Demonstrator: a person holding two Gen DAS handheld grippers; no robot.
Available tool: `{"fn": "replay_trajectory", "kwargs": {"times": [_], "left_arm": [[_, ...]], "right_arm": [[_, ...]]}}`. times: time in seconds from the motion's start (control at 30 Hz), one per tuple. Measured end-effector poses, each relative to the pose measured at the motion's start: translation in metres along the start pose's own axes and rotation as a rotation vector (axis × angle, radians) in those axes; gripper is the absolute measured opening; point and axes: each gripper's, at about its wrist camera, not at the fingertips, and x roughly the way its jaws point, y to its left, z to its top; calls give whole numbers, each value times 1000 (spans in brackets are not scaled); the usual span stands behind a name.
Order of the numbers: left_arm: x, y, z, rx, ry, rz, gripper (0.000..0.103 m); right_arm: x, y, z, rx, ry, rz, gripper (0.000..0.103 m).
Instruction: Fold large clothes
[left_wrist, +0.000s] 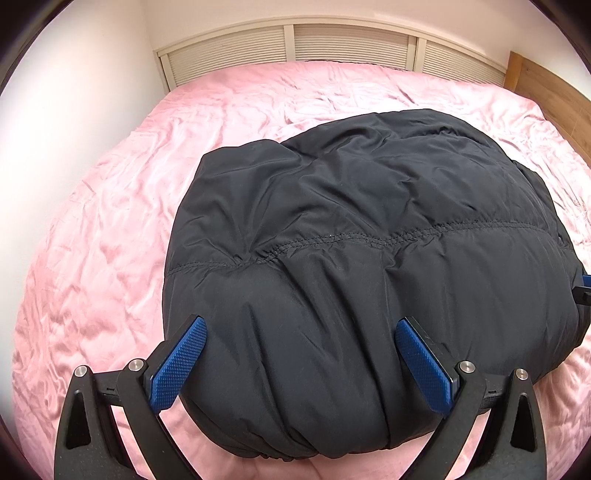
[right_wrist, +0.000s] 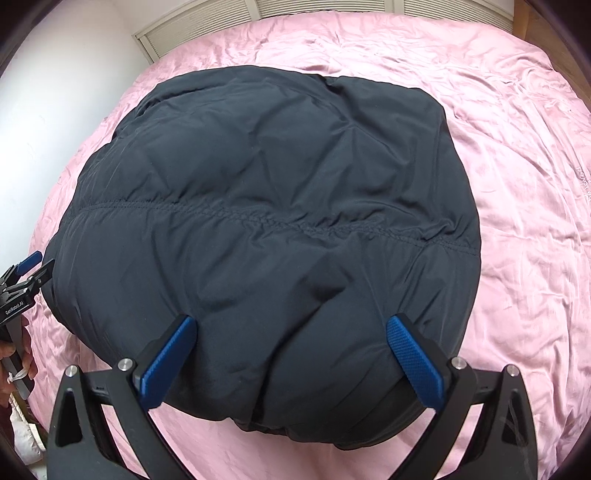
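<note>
A black padded jacket (left_wrist: 369, 229) lies folded into a bulky bundle on the pink bed sheet (left_wrist: 92, 240); a stitched seam runs across its top. In the left wrist view my left gripper (left_wrist: 301, 323) is open, its blue pads (left_wrist: 181, 365) spread over the bundle's near edge with nothing pinched. My right gripper (right_wrist: 291, 321) is open too, straddling the jacket (right_wrist: 266, 206) near its front edge. The left gripper (right_wrist: 26, 273) also shows at the far left of the right wrist view, held by a hand (right_wrist: 14, 354). A sliver of the right gripper (left_wrist: 583, 291) peeks in at the right edge.
The pink sheet (right_wrist: 517, 184) is wrinkled and spreads wide around the jacket. A slatted panel (left_wrist: 295, 44) runs along the far side of the bed, with a white wall (left_wrist: 74, 92) to the left and a wooden headboard (left_wrist: 546, 85) at the right.
</note>
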Motion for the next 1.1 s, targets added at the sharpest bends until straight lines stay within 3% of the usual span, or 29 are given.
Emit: {"fn": "replay_trajectory", "kwargs": {"times": [0.4,0.57,0.73,0.8,0.97,1.1], "left_arm": [[-4,14,-3,3,12,-12,100],[-9,59,-2,-101,24,-4,100],[-2,112,5,-202,54,-41,100],[9,130,9,-258,85,-104,100],[54,158,14,-416,180,-439,100],[89,163,21,-443,228,-549,100]], "right_arm": [[-16,-53,-21,84,28,-63,103],[-40,-100,-25,185,-13,-99,103],[-57,-145,-18,318,-77,-58,103],[-56,-155,-13,352,-91,-11,103],[-23,-168,1,459,-80,220,103],[16,-171,10,500,-50,373,103]]}}
